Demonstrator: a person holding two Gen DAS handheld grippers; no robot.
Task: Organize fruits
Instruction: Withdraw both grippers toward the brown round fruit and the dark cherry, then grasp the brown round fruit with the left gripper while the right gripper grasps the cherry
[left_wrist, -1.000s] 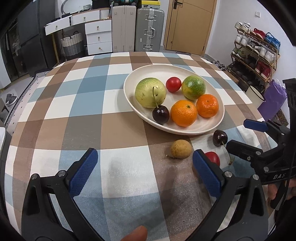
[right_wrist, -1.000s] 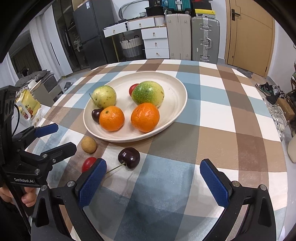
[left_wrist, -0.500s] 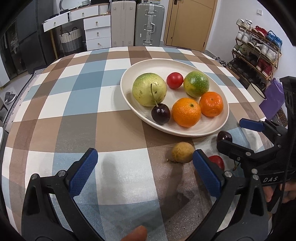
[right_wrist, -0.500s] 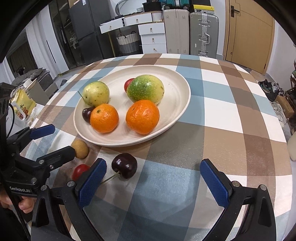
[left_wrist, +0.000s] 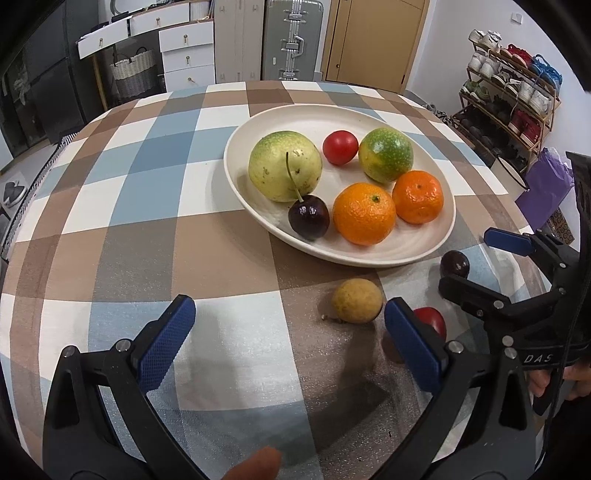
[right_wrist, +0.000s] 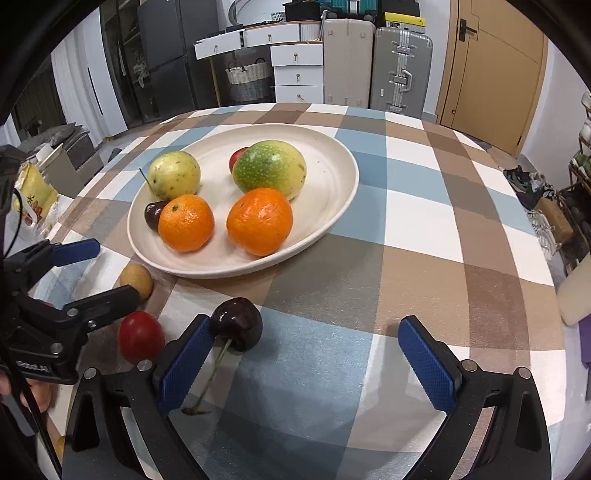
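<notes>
Fruits are the business here, and most of them already sit in the cream plate (left_wrist: 424, 254): a pale green fruit (left_wrist: 284, 166), a red one (left_wrist: 340, 147), a green-orange one (left_wrist: 386, 155), two oranges (left_wrist: 364, 213) and a stemmed cherry (left_wrist: 308, 216). In the left wrist view three are loose on the checked tablecloth (left_wrist: 147, 229) near the plate's front rim: a tan longan (left_wrist: 357, 301), a small red fruit (left_wrist: 430, 320) half hidden behind a finger, and a dark cherry (left_wrist: 455, 264). The left gripper (left_wrist: 290, 325) has its jaws wide apart, empty, and over the last second it has crept forward, so the longan now lies just beside its right finger rather than ahead. Over to the right wrist view: the right gripper (right_wrist: 308, 350) is spread wide too, gripping nothing, and it has closed in on the dark cherry (right_wrist: 236, 323), which a second ago lay clear ahead and now touches, or nearly touches, the tip of its left finger (right_wrist: 184, 360), stem trailing back beneath. The red fruit (right_wrist: 140, 336) sits just outside that finger, the longan (right_wrist: 136, 280) beyond. My read: both approaches are under way, though the cherry is off-centre, so the right gripper likely needs to shift left before closing.
</notes>
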